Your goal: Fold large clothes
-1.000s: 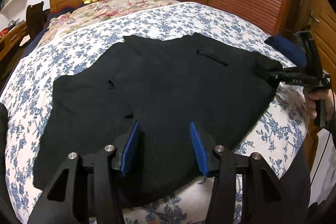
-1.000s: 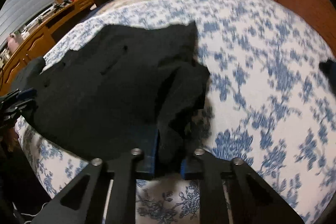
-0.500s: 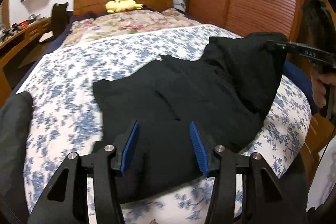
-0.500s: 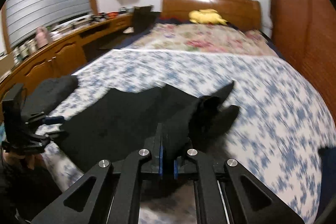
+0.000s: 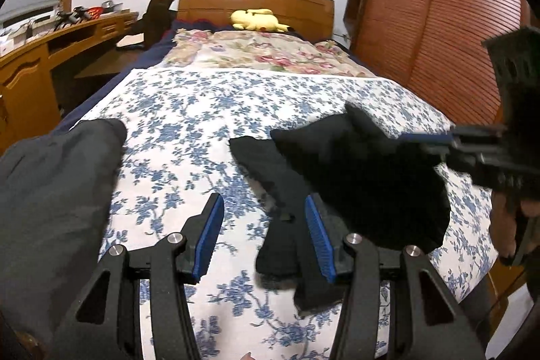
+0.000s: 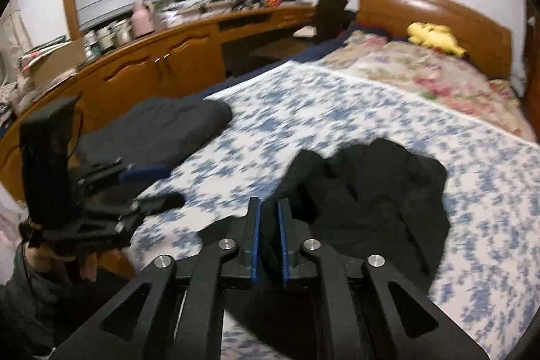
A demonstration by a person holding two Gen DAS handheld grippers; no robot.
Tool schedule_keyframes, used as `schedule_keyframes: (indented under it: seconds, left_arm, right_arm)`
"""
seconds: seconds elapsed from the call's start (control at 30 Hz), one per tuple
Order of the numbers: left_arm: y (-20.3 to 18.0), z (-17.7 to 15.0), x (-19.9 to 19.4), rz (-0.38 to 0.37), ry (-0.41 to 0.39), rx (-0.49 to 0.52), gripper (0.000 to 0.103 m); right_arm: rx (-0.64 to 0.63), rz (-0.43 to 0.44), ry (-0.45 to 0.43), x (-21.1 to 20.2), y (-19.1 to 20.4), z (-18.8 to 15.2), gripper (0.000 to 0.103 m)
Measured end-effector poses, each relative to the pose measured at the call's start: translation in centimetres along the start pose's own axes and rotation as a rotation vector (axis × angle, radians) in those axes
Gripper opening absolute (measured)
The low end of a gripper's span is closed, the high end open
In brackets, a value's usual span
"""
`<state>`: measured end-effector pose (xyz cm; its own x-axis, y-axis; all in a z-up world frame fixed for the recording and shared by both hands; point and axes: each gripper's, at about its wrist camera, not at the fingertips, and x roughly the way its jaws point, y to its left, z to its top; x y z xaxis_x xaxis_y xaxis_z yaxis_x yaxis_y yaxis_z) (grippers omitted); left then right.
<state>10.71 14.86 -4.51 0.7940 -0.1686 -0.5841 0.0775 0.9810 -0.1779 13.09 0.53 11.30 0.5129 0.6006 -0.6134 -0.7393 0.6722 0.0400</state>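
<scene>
- Grey garment (image 5: 57, 191) lies heaped at the left edge of the bed (image 5: 189, 130), beside the wooden bench (image 6: 162, 63); it is untouched and well apart from the work.
- Left hand-held gripper (image 5: 263, 238) hangs above the blue-flowered cover with its jaws standing apart and gripping nothing. An edge of the black garment (image 5: 364, 177) sits near its right pad, but I judge no pad presses on it. The tool points forward and down; the hand on it shows only in the right wrist view, low and gripping the handle.
- Black garment lies bunched right of centre on the bed, partly doubled over itself.
- Right hand-held gripper (image 6: 268, 238) has its jaws opening, with dark cloth between the narrow gap of the pads. It enters from the right, angled downward, fingers (image 5: 506, 225) wrapped around the handle.
- Risk: release over a bunched pile could let the fold land crooked or slide open, since the cloth is not flat beneath.
- Risk: cloth may snag on a pad as the right tool pulls clear, dragging the fold out.
</scene>
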Motion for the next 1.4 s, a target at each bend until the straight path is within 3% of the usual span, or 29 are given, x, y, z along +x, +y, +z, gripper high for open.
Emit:
schedule_keyframes:
  seconds: [0.1,0.33,0.53,0.73,0.87,1.4]
  left_arm:
    - [0.2,0.1,-0.1,-0.002,-0.008,-0.005,0.051]
    - [-1.1,0.3,-0.1,-0.027,-0.014,0.027,0.052]
    - [-2.8,0.7,0.2,-0.053,-0.013,0.05,0.052]
    - [-4.6,1.0,1.0,-0.079,-0.006,0.072,0.052]
    - [-5.5,0.6,1.8,-0.09,0.015,0.083,0.052]
    - [-8.9,-1.2,5.9,-0.141,0.133,0.119,0.052]
  right_arm:
    - [-0.02,-0.025,-0.01,-0.3,-1.2,-0.1,0.037]
    - [0.015,-0.172,0.016,-1.9,-4.3,-2.1,0.04]
    - [0.119,-0.236,0.076,-1.9,-8.0,-4.9,0.04]
    - [0.213,-0.163,0.172,1.7,-9.7,-7.0,0.04]
    - [0.233,-0.148,0.172,3.6,-9.7,-7.8,0.04]
    - [0.231,-0.14,0.144,2.4,-9.9,-9.6,0.04]
